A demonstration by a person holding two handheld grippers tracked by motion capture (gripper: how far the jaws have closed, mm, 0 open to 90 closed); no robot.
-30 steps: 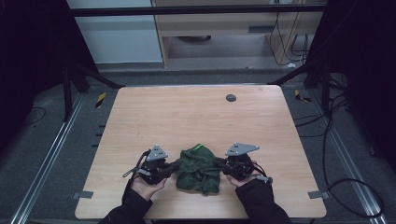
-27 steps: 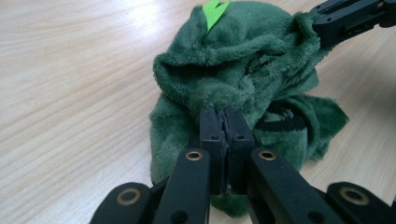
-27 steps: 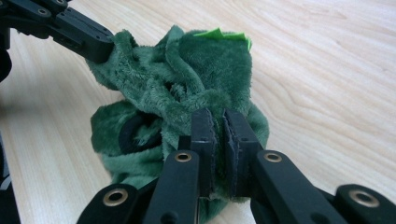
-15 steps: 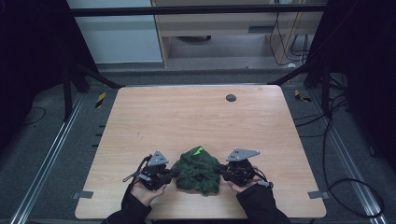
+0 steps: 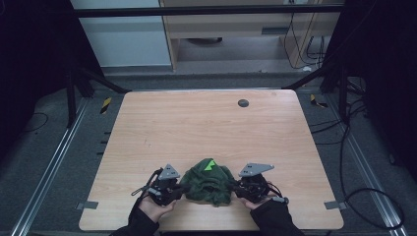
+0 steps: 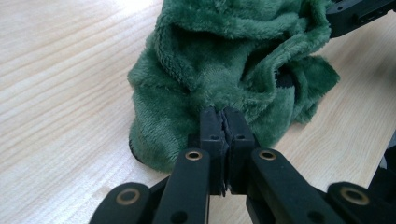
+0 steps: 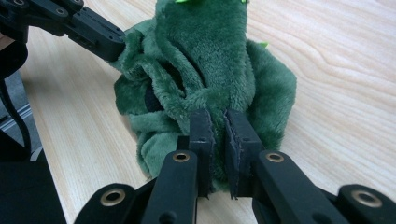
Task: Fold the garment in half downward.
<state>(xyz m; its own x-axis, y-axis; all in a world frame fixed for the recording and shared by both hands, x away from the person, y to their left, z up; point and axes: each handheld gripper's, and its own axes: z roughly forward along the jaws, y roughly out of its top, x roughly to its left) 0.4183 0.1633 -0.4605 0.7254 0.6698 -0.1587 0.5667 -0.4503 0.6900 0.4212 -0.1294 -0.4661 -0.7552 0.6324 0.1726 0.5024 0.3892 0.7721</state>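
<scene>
A crumpled dark green plush cloth (image 5: 209,182) with a bright green patch on top lies near the front edge of the wooden table (image 5: 196,132). My left gripper (image 5: 178,189) pinches its left edge, and the left gripper view has the jaws closed tight on a fold of the green plush cloth (image 6: 224,60). My right gripper (image 5: 238,188) grips the opposite side, with its jaws clamped on a thicker fold of the green plush cloth (image 7: 205,70). In each gripper view the other gripper's black jaw reaches into the fabric from the far side.
A small dark round grommet (image 5: 243,103) sits in the table near its far right. Cables run over the floor at the right, beside black frame legs. The person's hands hold both grippers at the table's front edge.
Both grippers have drawn slightly toward the front edge with the cloth held between them, and the cloth has bunched up a little taller, showing its bright green patch.
</scene>
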